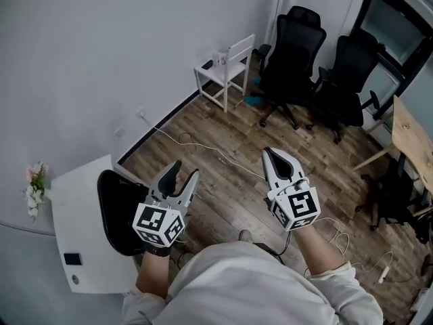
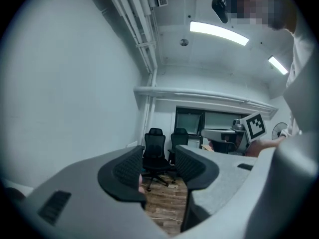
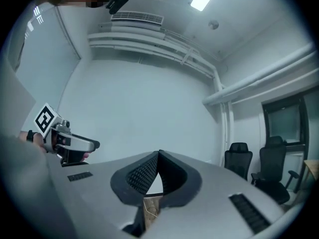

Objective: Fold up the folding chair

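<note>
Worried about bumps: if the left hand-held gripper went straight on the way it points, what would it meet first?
Nothing near. The left hand-held gripper looks across open room at a black office chair, likely the first thing met, though depth is unclear.

The floor (image 1: pixel 203 185) bears a white chair (image 1: pixel 226 70), two office chairs (image 1: pixel 292 53) and a black chair (image 1: pixel 118 212). Cables (image 1: pixel 203 145) trail across it.

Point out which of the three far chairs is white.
The small slat-backed chair, leftmost against the wall; the middle office chair and right office chair are black.
</note>
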`<state>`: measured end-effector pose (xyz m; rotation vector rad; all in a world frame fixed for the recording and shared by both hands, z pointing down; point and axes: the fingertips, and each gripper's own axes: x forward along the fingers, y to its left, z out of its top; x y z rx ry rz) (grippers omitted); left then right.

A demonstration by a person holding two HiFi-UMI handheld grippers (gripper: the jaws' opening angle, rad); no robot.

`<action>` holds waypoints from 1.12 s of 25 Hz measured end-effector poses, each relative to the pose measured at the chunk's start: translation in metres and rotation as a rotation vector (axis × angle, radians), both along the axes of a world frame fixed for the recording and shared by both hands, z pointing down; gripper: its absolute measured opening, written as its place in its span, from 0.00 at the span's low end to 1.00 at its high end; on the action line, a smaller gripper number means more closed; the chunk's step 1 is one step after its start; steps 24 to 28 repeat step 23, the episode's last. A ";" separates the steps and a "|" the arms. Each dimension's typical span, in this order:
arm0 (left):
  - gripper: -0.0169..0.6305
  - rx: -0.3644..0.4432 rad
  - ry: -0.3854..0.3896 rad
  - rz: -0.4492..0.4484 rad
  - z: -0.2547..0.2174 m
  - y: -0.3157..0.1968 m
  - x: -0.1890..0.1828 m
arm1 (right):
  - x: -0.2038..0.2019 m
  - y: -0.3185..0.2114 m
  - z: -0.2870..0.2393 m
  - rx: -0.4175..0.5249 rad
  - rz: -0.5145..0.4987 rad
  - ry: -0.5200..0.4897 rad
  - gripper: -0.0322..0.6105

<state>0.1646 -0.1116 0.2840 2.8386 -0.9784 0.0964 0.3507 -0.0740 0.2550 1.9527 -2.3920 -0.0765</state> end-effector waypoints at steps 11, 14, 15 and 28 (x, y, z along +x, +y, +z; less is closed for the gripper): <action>0.34 0.006 -0.010 -0.023 0.001 -0.008 -0.013 | -0.006 -0.006 0.006 0.004 0.021 -0.013 0.08; 0.26 0.024 0.004 -0.065 -0.004 -0.012 -0.022 | -0.007 -0.010 0.005 0.003 0.022 -0.013 0.08; 0.06 0.033 0.013 -0.090 -0.006 -0.014 -0.026 | -0.007 -0.010 0.005 0.003 0.022 -0.013 0.08; 0.04 0.017 0.011 -0.147 0.004 -0.028 -0.047 | -0.017 -0.016 0.012 -0.003 0.018 -0.005 0.08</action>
